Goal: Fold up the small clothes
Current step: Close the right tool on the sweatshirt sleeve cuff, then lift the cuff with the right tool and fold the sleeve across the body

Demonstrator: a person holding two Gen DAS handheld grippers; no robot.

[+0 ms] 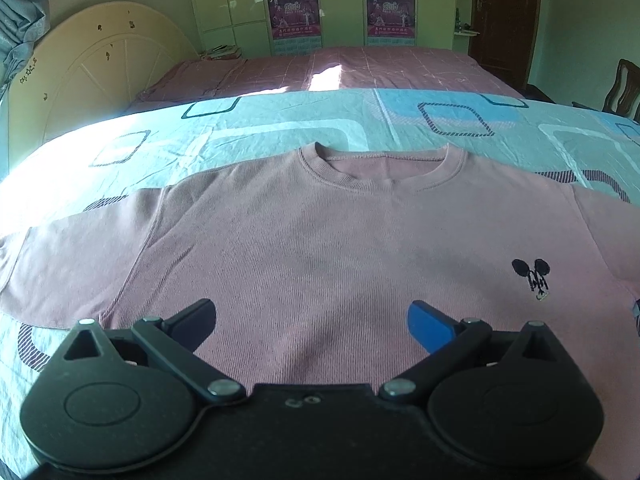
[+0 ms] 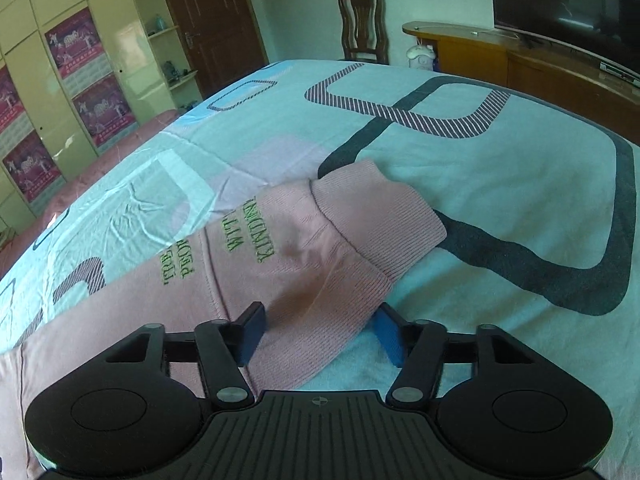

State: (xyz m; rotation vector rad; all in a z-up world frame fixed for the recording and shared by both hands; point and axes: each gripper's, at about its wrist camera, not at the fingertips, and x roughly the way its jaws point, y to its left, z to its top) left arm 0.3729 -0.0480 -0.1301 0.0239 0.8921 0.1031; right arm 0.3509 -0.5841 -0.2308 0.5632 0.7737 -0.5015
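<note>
A small pink sweatshirt (image 1: 304,240) lies flat, front up, on a turquoise patterned bedsheet (image 1: 256,128), its collar far from me and a black mouse emblem (image 1: 532,278) on the chest at right. My left gripper (image 1: 312,322) is open and empty, hovering just above the lower body of the shirt. In the right wrist view a sleeve (image 2: 304,248) with green embroidered lettering and ribbed cuffs (image 2: 384,216) lies on the sheet. My right gripper (image 2: 320,334) is open, its fingers straddling the near ribbed cuff edge; I cannot tell if they touch it.
A second bed with a pink cover (image 1: 320,70) and a cream headboard (image 1: 100,72) lies beyond. Wardrobes with posters (image 1: 344,4), a brown door (image 1: 504,16), a wooden chair (image 2: 362,26) and a TV cabinet (image 2: 520,64) ring the room.
</note>
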